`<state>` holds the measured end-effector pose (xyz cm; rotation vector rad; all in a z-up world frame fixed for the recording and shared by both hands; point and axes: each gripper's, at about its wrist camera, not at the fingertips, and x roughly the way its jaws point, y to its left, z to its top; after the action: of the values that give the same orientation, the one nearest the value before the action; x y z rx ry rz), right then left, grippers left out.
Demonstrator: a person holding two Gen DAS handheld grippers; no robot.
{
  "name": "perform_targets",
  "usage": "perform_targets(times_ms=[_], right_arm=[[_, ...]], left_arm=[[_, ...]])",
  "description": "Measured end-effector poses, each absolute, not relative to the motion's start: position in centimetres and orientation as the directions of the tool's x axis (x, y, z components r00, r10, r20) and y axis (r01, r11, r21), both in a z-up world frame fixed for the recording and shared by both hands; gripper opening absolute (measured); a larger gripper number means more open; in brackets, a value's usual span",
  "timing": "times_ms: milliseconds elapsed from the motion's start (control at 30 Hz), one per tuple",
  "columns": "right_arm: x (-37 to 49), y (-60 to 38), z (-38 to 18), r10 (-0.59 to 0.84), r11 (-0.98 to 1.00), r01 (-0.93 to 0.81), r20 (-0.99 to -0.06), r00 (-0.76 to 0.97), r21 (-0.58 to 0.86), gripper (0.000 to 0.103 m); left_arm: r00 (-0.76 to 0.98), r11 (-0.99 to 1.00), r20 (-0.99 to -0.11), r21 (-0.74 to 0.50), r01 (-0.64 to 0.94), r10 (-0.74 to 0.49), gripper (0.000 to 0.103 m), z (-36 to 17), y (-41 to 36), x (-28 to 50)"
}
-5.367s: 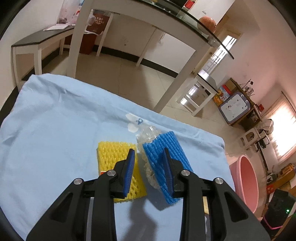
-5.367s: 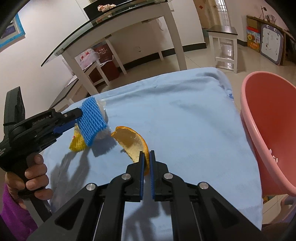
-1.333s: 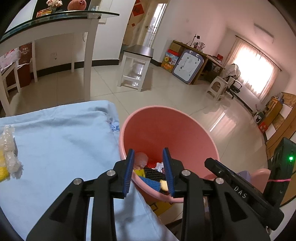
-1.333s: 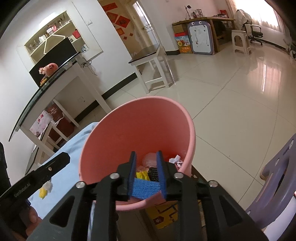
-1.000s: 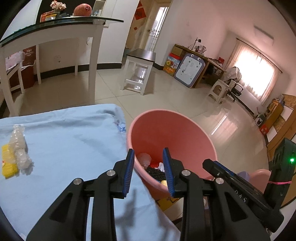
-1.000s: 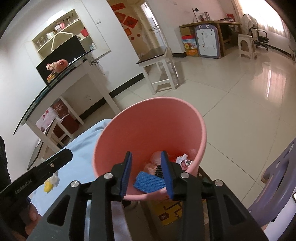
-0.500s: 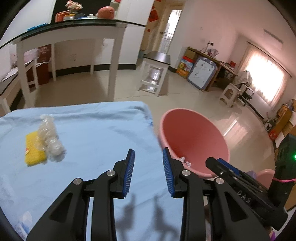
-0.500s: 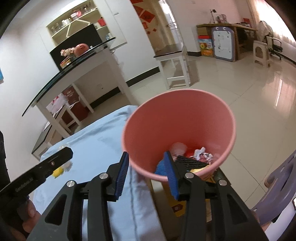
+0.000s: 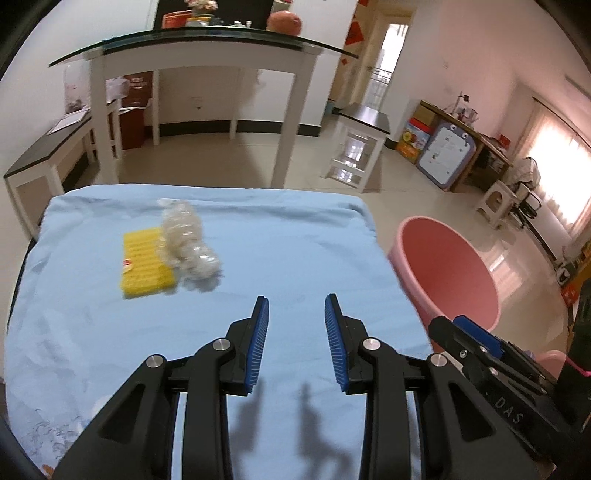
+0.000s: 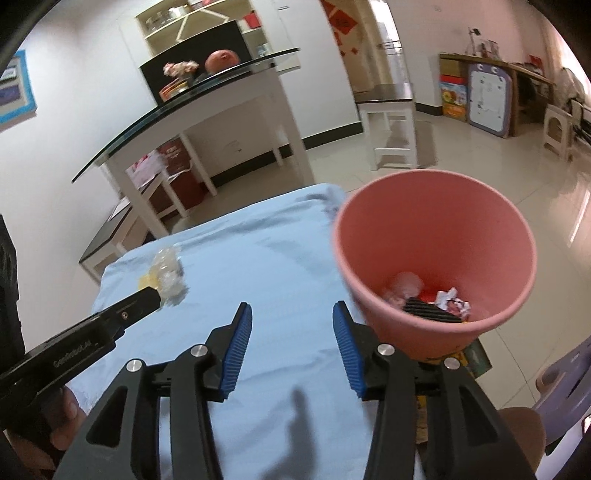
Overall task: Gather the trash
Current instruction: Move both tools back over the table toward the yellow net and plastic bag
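My left tool (image 9: 295,339) is half open & empty; the right tool (image 10: 291,341) is opening, empty too. The yellow net (image 9: 146,263) & clear wrap (image 9: 190,247) lie touching on the table (image 9: 295,236), ahead-left of my left tool, long ways pointing away, so left is nearer.

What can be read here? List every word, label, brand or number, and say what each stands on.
"DAS": side of the right gripper, whose fingers are opening with nothing between them; left wrist view.
"GenRobot.AI", roughly: side of the left gripper; right wrist view.
Too blurred to read: the red label on the yellow foam net, the print on the red box under the glass table, the red door decorations.
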<state>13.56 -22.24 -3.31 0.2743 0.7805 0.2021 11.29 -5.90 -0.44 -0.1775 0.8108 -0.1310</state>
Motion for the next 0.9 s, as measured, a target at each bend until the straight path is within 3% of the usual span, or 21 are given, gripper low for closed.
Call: perform_targets(times_ms=[900], right_arm=[[12.5,-14.8,-4.2,0.341,0.94,-0.222,-0.697,0.63,0.259,0.047]], left_arm=[[0.676,0.97,-0.727,-0.231,-0.075,-0.12,0.032,-2.1,1.8,9.2]])
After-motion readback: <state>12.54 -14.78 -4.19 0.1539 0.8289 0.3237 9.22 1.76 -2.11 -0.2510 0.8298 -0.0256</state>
